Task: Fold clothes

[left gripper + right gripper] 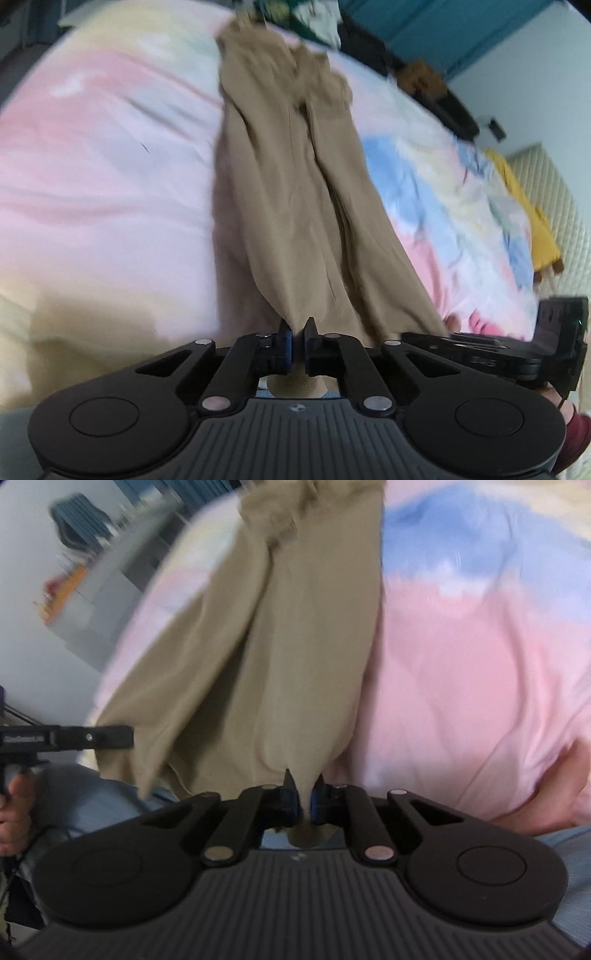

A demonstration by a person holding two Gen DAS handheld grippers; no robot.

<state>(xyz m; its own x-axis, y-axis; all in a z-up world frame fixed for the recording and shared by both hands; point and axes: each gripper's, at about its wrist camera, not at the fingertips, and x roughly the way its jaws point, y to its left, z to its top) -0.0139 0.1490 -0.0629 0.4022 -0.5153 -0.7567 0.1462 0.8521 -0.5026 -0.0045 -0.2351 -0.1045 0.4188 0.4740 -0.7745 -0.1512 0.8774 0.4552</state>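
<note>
A pair of tan trousers lies lengthwise on a bed with a pastel pink, blue and yellow cover, its far end bunched near the bed's back edge. My left gripper is shut on the near hem, with cloth pinched between its blue pads. In the right wrist view the same tan trousers stretch away from my right gripper, which is shut on another part of the near hem. The right gripper's body shows at the right edge of the left wrist view. Both views are blurred.
Dark clothes and a brown object lie along the bed's far edge below a teal wall. A yellow item rests at the right by a quilted headboard. A hand holds the left gripper's handle at the left.
</note>
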